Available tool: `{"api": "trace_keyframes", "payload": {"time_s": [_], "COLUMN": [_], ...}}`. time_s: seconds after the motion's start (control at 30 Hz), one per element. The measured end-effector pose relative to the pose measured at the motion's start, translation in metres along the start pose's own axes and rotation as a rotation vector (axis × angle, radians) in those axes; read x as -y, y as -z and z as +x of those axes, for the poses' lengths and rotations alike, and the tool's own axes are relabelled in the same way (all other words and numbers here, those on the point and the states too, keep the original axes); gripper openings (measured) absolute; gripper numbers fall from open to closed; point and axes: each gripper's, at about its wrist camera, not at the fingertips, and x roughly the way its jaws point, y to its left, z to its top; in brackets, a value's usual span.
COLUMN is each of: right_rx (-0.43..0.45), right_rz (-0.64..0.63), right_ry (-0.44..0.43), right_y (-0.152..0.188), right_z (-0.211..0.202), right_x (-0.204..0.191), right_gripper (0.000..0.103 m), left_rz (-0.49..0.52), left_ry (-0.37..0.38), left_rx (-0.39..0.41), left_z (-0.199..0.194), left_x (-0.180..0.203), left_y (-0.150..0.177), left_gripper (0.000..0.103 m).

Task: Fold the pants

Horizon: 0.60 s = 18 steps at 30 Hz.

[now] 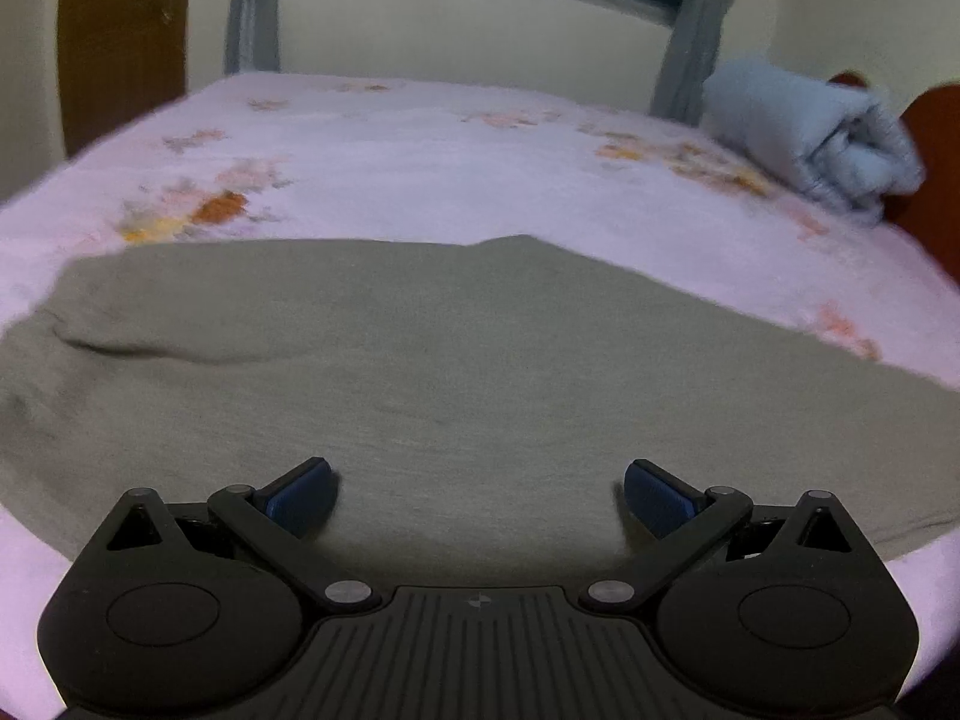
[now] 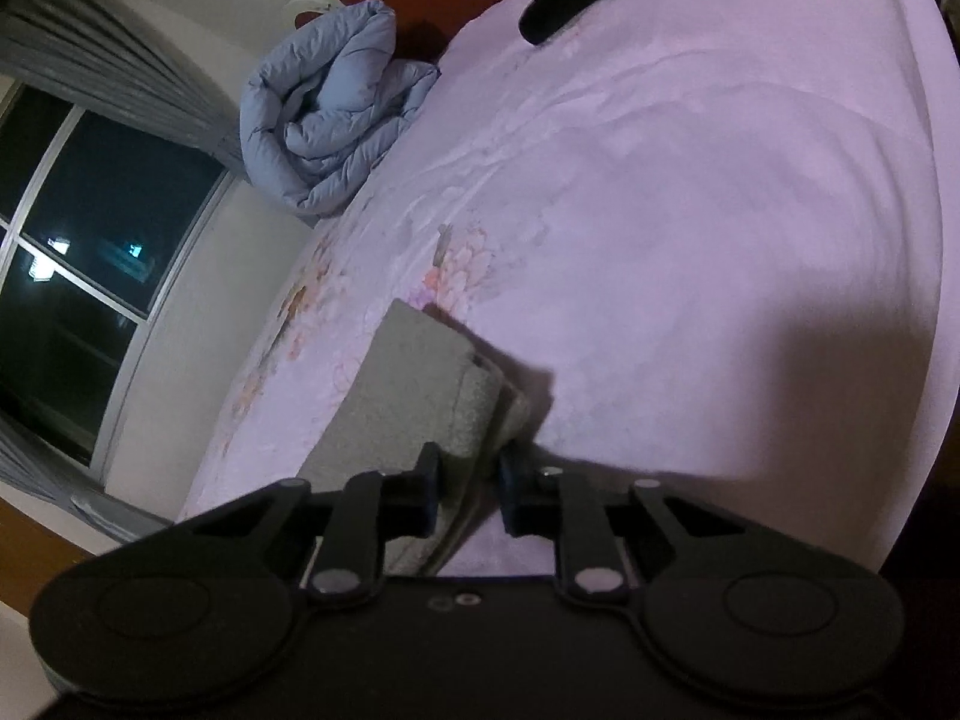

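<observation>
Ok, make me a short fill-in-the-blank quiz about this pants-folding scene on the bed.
1. The left gripper hovers over the pants with its jaws ____.
2. The right gripper is pinching the ____ of the pants.
3. The rolled duvet is coloured ____.

Missing words: open; cuff; blue

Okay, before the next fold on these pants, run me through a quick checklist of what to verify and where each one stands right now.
1. Right gripper has cloth between its fingers: ok, an edge of the pants sits in the narrow gap.
2. Right grip is firm: cannot tell, pad contact is not clear.
3. Left gripper is free to grab: ok, jaws wide open over the pants, holding nothing.
4. Pants lie flat near the left gripper: not ok, a crease shows at the left side.
5. Bed beyond the pants is free: ok; the quilt sits far off at the head end.
</observation>
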Motion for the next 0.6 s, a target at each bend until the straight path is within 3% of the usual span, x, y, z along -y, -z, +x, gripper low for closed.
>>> {"api": "trace_keyframes", "payload": {"time_s": [0.1,0.2,0.3,0.37,0.47,0.6], "right_rx": [0.01,-0.002,0.012,0.011,0.005,0.014], "right_rz": [-0.046,-0.073,-0.083,-0.103,-0.1,-0.091], "right_ry": [0.021,0.057,0.051,0.049,0.053,0.053], "right_y": [-0.001,-0.001,-0.004,-0.006,-0.006,-0.004], "right_z": [-0.001,-0.002,-0.007,-0.01,-0.008,-0.008], "right_x": [-0.011,-0.019,-0.027,-0.032,-0.032,-0.031], "right_gripper": [0.009,0.009,0.009,0.009,0.009,0.009], "left_rz": [-0.026,0.141,0.173,0.134,0.174,0.104], "left_ry": [0.089,-0.045,-0.096,-0.013,0.086,0.133], "left_rx": [0.016,-0.099,-0.066,0.006,0.04,-0.038], "left_z": [-0.004,0.027,0.021,0.001,-0.006,0.023], "left_x": [0.018,0.052,0.066,0.082,0.133,0.185], "left_y": [-0.001,0.008,0.011,0.008,0.005,0.01], "left_gripper": [0.103,0.103,0.103,0.103,0.103,0.103]}}
